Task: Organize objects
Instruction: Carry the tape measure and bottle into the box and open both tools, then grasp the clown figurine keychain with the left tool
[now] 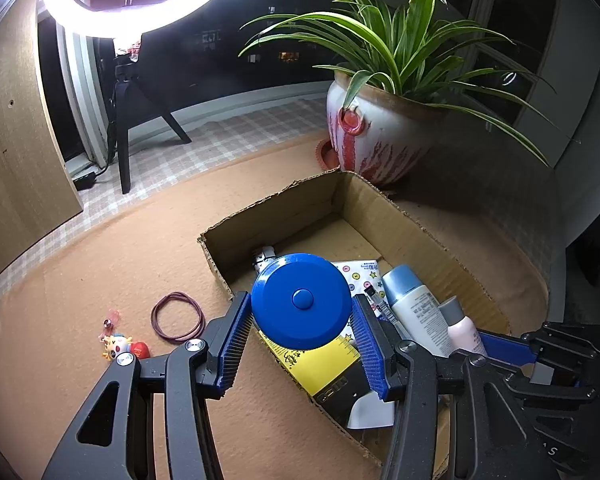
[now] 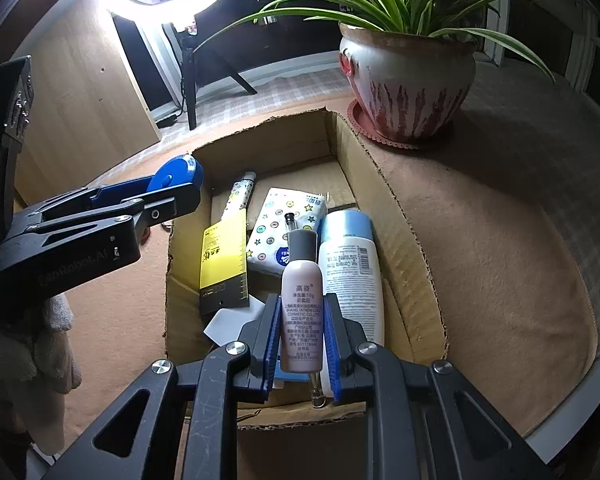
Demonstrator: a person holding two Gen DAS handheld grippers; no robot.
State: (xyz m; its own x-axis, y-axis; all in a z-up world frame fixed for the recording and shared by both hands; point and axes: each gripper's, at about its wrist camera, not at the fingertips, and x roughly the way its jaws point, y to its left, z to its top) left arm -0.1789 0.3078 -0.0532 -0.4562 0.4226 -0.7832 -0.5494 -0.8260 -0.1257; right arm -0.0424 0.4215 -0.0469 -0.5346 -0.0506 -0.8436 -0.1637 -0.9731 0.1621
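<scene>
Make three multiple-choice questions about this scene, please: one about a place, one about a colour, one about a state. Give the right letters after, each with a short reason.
1. Where does the loop of rubber bands lie?
A. in the cardboard box
B. on the table outside the box
C. in the plant pot

2. What colour is the round disc between the left gripper's fingers?
A. blue
B. yellow
C. pink

3. What is the right gripper doing?
A. it is empty
B. it is closed around the small pink bottle
C. it is holding the plant

Answers:
1 B, the bands rest on the brown table left of the cardboard box.
2 A, the disc is plainly blue.
3 B, the small pink bottle stands between its pads.
</scene>
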